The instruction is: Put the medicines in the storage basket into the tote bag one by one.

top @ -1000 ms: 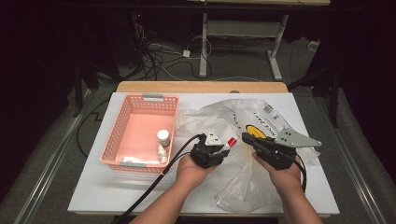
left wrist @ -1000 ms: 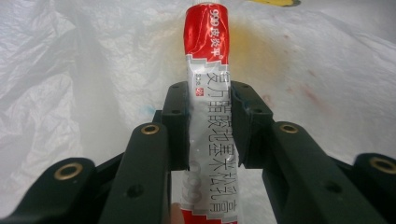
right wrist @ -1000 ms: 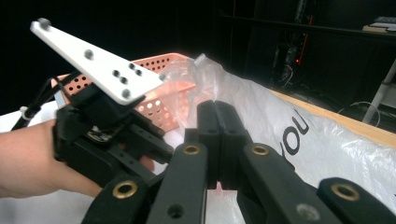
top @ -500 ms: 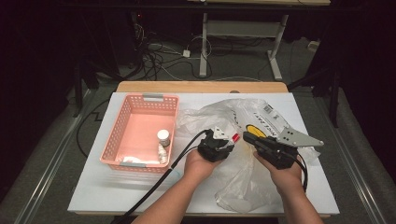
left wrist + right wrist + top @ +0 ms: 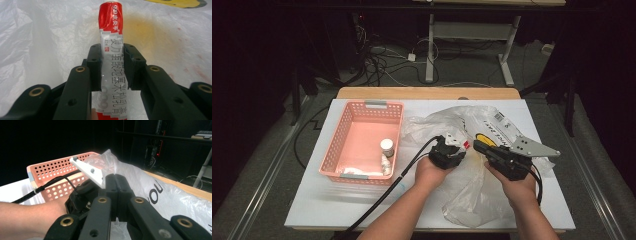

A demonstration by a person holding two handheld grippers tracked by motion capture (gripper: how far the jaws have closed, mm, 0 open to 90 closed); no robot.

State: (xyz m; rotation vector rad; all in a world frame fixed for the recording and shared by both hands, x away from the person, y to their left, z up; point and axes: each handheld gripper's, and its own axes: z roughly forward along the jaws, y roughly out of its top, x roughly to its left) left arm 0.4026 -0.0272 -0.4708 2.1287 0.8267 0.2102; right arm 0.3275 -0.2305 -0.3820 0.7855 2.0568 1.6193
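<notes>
Between my left gripper [image 5: 112, 67] jaws, at the centre of its view, the red-and-silver ointment tube [image 5: 113, 50] is clamped, long axis up-frame. Pink basket [image 5: 362, 145] lies left in the high view; my right gripper [image 5: 116, 195] is clenched on the plastic bag [image 5: 472, 125].

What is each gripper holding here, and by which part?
The left gripper clamps a red-and-white ointment tube across its middle. The right gripper is shut; whether it pinches the plastic bag cannot be told.
</notes>
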